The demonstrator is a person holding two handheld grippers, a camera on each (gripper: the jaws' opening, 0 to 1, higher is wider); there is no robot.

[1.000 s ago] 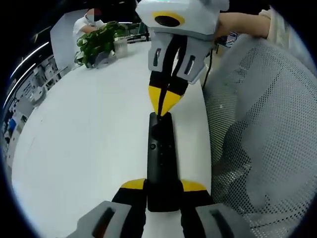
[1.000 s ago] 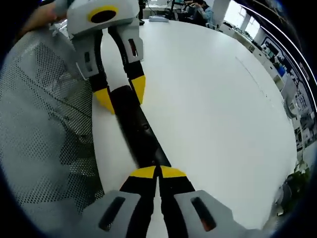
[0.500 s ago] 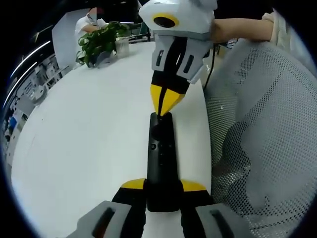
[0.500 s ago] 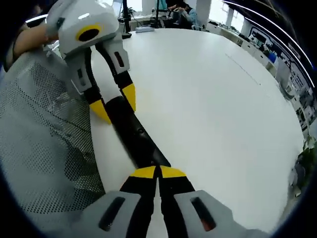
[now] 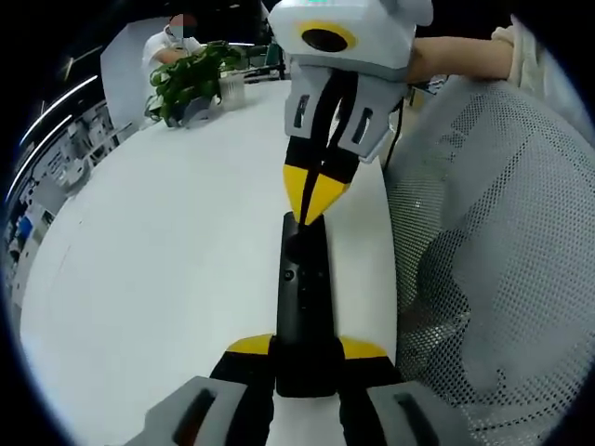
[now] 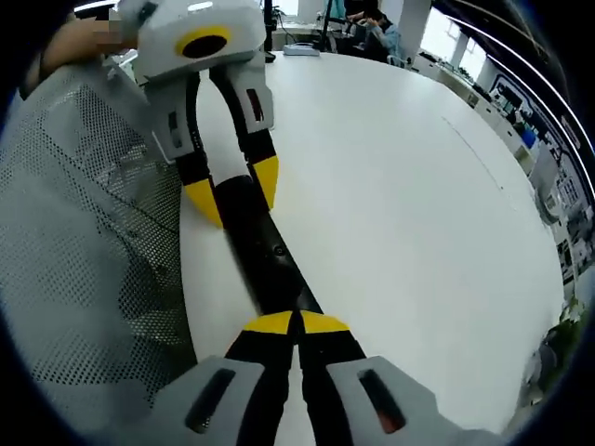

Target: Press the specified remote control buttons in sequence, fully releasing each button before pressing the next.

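the left gripper (image 5: pixel 305 358) is clamped on the near end of the remote (image 5: pixel 303 288), one yellow-tipped jaw on each long side, pinning it flat on the white table (image 5: pixel 158 269) close to the table's edge beside the mesh chair (image 5: pixel 493 242). the right gripper (image 5: pixel 314 200) has its jaws pressed together into one point, and that point sits at the far end of the remote, touching or just above the top button area; from the right gripper view the closed tips (image 6: pixel 297 323) lie over the remote's end (image 6: pixel 265 260) while the left gripper (image 6: pixel 230 189) straddles the other end.

to do this press well, i judge the left clamp should hold steady so the remote cannot slide or tip, and the right tip should come straight down on one button, then lift clear before going to the next. a slanted push risks catching a neighbouring button or skidding the remote toward the table's edge.

compared with half a second ago, the right gripper's tip looks slightly raised and shifted off the remote's top end, which suggests a release rather than a fresh press. the remote itself has not moved in the left clamp. a plant (image 5: pixel 191 79) stands at the table's far edge.
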